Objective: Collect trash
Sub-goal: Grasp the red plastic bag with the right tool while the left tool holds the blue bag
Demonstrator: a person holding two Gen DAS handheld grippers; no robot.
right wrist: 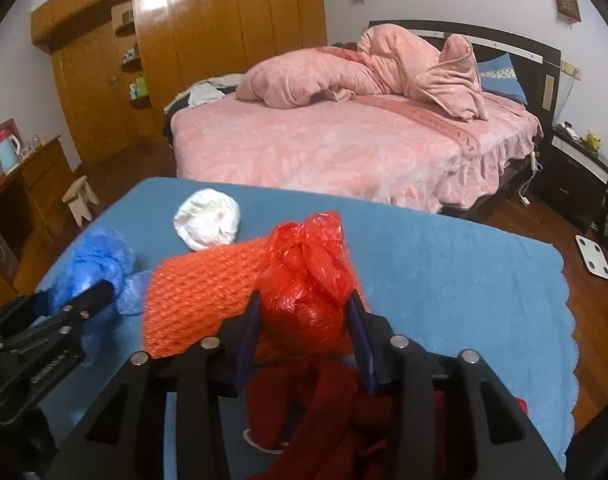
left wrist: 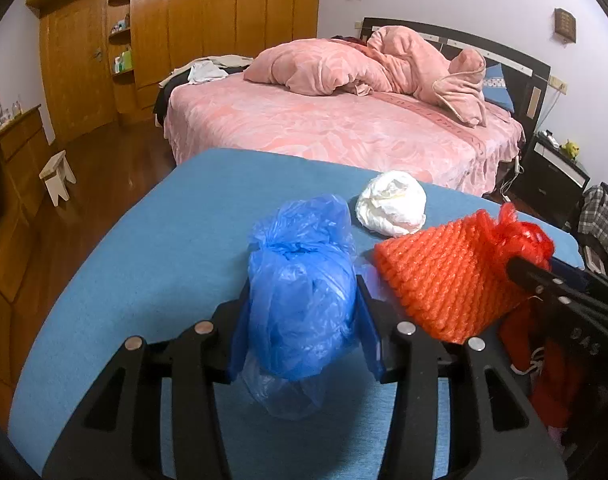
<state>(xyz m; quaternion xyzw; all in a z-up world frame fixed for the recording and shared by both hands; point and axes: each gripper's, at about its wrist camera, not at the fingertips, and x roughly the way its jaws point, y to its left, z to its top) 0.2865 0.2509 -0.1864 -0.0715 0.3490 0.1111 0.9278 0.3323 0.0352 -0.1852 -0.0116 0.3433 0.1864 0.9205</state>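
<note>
Two matte black tongs, left (left wrist: 302, 322) and right (right wrist: 304, 330), are showing blue inner pads (left wrist: 373, 340), round silver pins (left wrist: 406, 328) and slotted frames.

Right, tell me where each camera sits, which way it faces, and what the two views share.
Left wrist: rides the left gripper, looking forward and down over the blue cloth toward the pink bed; the blue bag sits between its fingers, and the right gripper enters at right.
Right wrist: rides the right gripper, facing the same way; the red bag sits between its fingers, and the left gripper enters at left.
Shared: both bags, the orange mesh, the white wad, the bed, the wardrobe.
</note>
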